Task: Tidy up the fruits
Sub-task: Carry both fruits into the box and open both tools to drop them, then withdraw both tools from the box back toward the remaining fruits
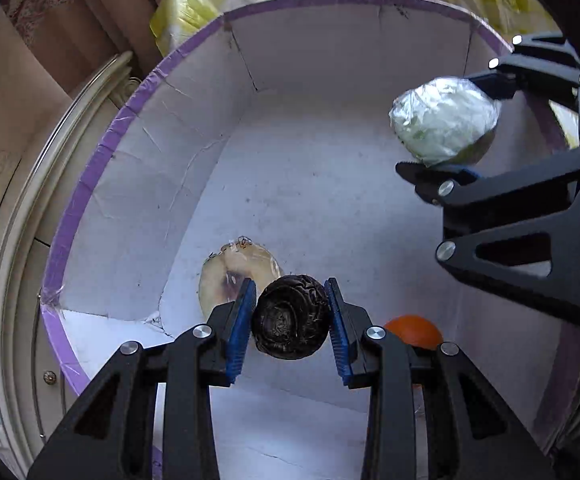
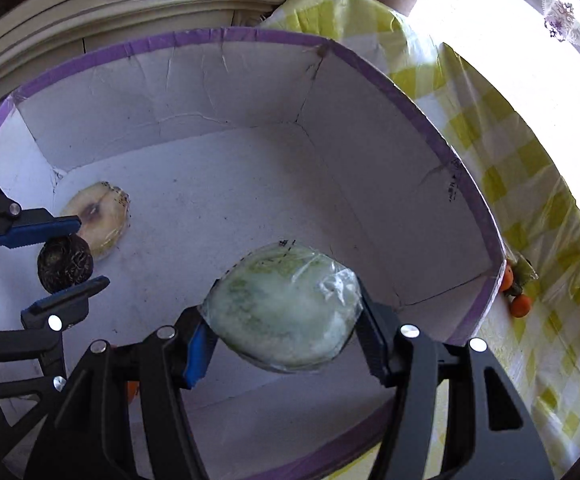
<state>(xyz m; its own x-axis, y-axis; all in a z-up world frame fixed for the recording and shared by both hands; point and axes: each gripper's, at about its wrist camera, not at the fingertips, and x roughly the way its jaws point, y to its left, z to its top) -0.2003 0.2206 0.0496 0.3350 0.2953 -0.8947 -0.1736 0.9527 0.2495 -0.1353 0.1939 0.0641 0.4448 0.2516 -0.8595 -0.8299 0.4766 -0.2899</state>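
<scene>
- While both grippers hang over the box, the left gripper [image 1: 292,322] pinches a dark wrinkled fruit [image 1: 291,317] between its blue pads [image 1: 241,322], one pad on each side.
- Right gripper [image 2: 281,318] is clamped on a pale green fruit wrapped in plastic film [image 2: 283,312]; it bulges past the fingers above and below.
- Both loads are held clear of the box floor, inside the line of its walls.
- Box [image 1: 101,152]: white card, purple tape on the rim, open top.
- On its floor: a cut half of a pale fruit [image 1: 235,270], face up, just beyond and below the dark fruit; an orange fruit [image 1: 414,330] near the left gripper's right finger.
- Key relation, as judged: the bare floor lies straight down from the wrapped fruit, mid-box; the left load sits over the crowded side, near the cut half.
- Outside the box, small orange fruits [image 2: 520,304] lie on the yellow checked tablecloth [image 2: 530,160], by the box's right corner; the right gripper is nearer to them.
</scene>
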